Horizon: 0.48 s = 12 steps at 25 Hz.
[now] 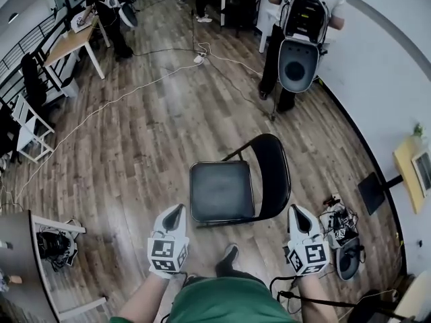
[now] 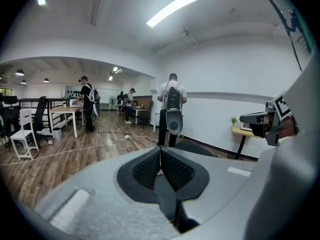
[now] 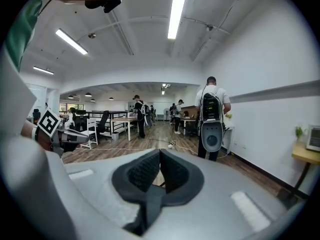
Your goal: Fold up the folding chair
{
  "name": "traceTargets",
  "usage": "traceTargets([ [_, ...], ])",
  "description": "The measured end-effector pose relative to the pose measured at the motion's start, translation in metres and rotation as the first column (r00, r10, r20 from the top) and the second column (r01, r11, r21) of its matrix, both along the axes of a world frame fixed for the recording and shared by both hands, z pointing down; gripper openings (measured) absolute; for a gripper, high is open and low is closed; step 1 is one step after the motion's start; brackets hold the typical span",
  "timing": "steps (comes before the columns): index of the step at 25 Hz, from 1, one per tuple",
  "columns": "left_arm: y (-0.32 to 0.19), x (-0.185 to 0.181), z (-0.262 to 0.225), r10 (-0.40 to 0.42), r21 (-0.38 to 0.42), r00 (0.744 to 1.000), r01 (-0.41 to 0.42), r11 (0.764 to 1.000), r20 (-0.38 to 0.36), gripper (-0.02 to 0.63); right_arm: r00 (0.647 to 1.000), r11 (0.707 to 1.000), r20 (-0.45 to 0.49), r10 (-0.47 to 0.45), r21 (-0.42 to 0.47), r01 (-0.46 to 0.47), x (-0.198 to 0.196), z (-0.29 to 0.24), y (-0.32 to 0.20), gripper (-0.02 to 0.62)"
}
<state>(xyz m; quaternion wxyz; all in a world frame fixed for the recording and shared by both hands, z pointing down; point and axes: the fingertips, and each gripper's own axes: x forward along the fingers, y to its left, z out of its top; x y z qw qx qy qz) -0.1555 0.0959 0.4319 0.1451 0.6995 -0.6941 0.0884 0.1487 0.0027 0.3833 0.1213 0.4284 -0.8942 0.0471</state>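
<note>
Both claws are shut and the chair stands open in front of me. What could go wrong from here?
Left claw and right claw are shut and empty: unopened, they may only shove the folding chair. The shoe sits near the seat's front edge, so the folding frame might catch it. Cables lie right of the chair and could snag.

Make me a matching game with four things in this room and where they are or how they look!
1 folding chair
2 left gripper
3 person with a backpack
4 white chair

a standing by the white wall
b shut, holding nothing
c black, unfolded
d far left in the head view

Pairs: 1-c, 2-b, 3-a, 4-d
</note>
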Motion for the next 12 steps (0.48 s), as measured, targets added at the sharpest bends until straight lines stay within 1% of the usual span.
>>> traceTargets([
  [5, -0.031, -0.003, 0.002, -0.055, -0.033, 0.998, 0.055, 0.998, 0.000, 0.012, 1.000, 0.999, -0.002, -0.021, -0.029, 0.021, 0.006, 0.007, -0.048, 0.003],
  [8, -0.044, -0.005, 0.013, -0.092, -0.052, 0.996, 0.091, 0.994, -0.015, 0.012, 1.000, 0.999, -0.017, -0.012, -0.043, 0.011, 0.013, 0.019, -0.070, 0.003],
  [12, -0.056, -0.008, 0.038, -0.089, -0.084, 0.996, 0.088, 0.993, -0.012, 0.012, 1.000, 0.998, -0.028, -0.001, -0.069, -0.001, 0.017, 0.038, -0.096, 0.003],
])
